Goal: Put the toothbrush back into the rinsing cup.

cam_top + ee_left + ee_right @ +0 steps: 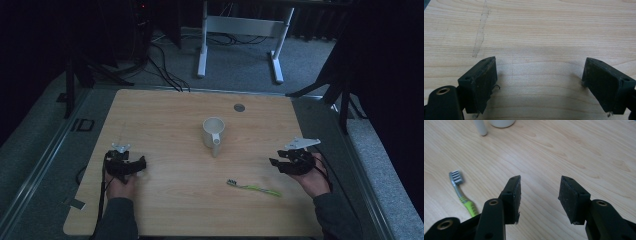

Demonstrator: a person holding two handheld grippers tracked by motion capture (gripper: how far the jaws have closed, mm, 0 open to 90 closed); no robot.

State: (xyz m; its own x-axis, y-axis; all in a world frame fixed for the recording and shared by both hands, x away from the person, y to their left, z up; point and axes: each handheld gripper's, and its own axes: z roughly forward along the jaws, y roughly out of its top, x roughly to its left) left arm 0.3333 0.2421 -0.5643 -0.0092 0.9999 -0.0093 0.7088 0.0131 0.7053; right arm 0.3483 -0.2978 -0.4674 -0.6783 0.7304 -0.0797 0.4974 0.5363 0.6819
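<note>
Wooden table (165, 120), pale grain, bare between the jaws in both gripper views. White mug (213, 133) upright near centre, handle toward the near edge. Left gripper (142, 163) low at the near left, jaws wide, nothing between. Right gripper (273, 164) near right, jaws apart, nothing gripped. Toothbrush (252, 188), green and grey, flat on the wood, left of the right gripper, apart from the mug.
</note>
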